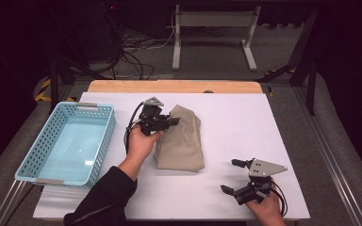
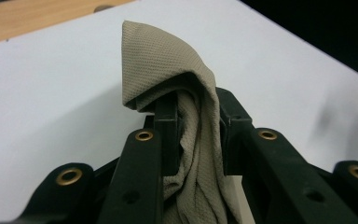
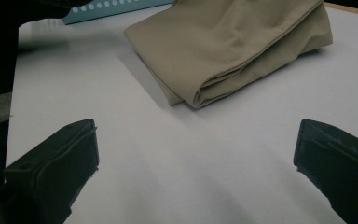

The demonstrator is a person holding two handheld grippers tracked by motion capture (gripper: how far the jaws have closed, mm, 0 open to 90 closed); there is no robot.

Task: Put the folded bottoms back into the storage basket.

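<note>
A folded tan cloth (image 1: 181, 141) lies in the middle of the white table (image 1: 235, 117). My left gripper (image 1: 169, 122) is at its upper left edge, shut on a bunched fold of the cloth (image 2: 191, 93), which drapes over and between the black jaws and is lifted off the table. My right gripper (image 1: 232, 176) rests near the table's front right, open, with nothing between its fingers (image 3: 56, 158). In the right gripper view the folded end of the cloth (image 3: 233, 51) lies ahead of it, well apart from the jaws.
A light blue perforated basket (image 1: 101, 136) stands at the table's left side, close to the left forearm. A wooden strip (image 1: 174, 86) runs along the table's far edge. Bare white surface lies to the right of the cloth.
</note>
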